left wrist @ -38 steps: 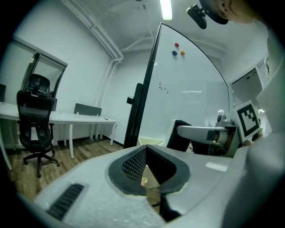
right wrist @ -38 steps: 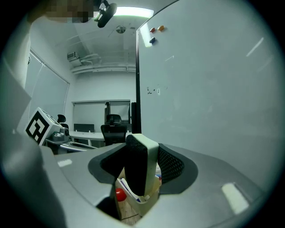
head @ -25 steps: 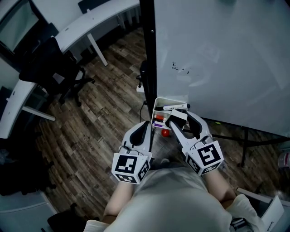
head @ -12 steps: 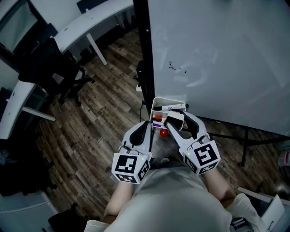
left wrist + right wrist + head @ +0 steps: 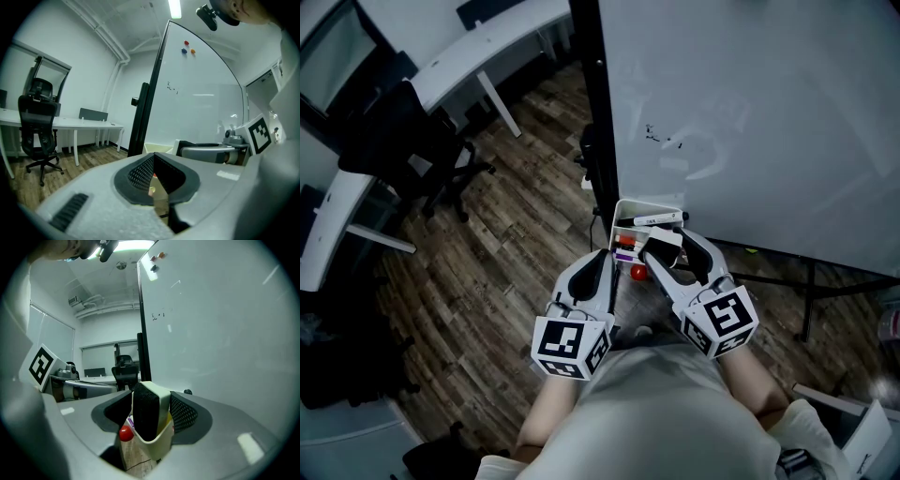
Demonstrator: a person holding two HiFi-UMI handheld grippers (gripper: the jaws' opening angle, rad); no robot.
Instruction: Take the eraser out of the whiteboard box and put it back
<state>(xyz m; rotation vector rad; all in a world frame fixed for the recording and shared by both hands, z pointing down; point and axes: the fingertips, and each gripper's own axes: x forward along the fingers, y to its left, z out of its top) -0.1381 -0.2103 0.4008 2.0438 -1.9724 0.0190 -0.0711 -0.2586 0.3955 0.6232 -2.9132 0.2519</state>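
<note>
A white whiteboard box (image 5: 649,207) hangs at the lower left corner of the whiteboard (image 5: 750,112). The eraser (image 5: 666,236), black felt with a white back, stands upright in the box (image 5: 157,447). My right gripper (image 5: 671,244) reaches around the eraser (image 5: 147,413). Its jaws are opening, with the eraser between them and a slim gap at the left pad. My left gripper (image 5: 602,261) hovers just left of the box, jaws shut on nothing (image 5: 153,176).
A marker (image 5: 658,219) lies in the box, and a red ball (image 5: 638,274) shows below it. The black board post (image 5: 598,112) rises beside the box. An office chair (image 5: 403,141) and a white desk (image 5: 487,47) stand to the left on the wooden floor.
The right gripper's jaws have spread slightly around the eraser, which now sits in the box. Neither hand has shifted, and the left gripper looks unchanged.
</note>
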